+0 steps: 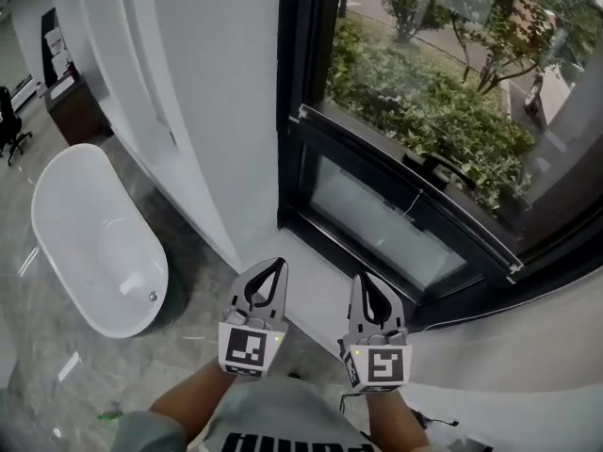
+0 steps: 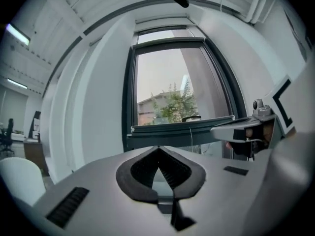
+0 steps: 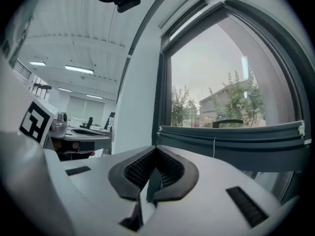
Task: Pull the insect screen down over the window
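Nearest us, the left gripper (image 1: 274, 271) and right gripper (image 1: 364, 282) hover level, fingers pressed together, holding nothing. Beyond, the insect screen's pull bar (image 1: 377, 172) crosses the window (image 1: 292, 64) low down, its cord (image 1: 415, 203) dangling. We should open the fingers, pinch that cord squarely, and pull straight down.

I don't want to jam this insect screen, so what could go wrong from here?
The left claw and right claw are both shut and short of the window, so they must open before gripping. The pull cord hanging from the horizontal bar is thin and could slip. Pulling at one end might tilt the bar and jam it.
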The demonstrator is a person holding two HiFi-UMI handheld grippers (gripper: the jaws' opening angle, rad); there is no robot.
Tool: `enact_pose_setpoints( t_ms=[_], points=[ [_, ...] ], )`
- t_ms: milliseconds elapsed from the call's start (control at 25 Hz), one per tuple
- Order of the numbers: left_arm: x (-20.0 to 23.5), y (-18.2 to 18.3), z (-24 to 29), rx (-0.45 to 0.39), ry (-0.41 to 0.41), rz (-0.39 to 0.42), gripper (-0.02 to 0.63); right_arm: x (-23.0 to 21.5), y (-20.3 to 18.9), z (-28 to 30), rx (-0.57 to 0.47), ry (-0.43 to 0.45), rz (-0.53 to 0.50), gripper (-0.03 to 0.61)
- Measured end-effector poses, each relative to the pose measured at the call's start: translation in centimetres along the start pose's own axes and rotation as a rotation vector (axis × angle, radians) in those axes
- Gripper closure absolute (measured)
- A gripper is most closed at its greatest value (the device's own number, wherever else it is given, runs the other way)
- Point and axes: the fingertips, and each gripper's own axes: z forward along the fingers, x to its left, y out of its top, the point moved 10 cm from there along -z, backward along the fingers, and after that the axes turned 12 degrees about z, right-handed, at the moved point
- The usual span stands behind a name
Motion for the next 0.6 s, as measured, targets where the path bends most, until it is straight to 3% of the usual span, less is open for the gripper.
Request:
enact_pose_setpoints(
  t_ms=[160,600],
  points=[
    [-1.7,0.0,-5.3,0.064,0.103,0.028,0.601,1.5,-1.1,-2.0,-0.001,0.095,0.053,0.572],
    [-1.3,-1.2,-18.1,0.132,0.338,-0.007,0.601,9.7,-3.1,-5.1,0.038,0.327,0.101,0.572]
  ],
)
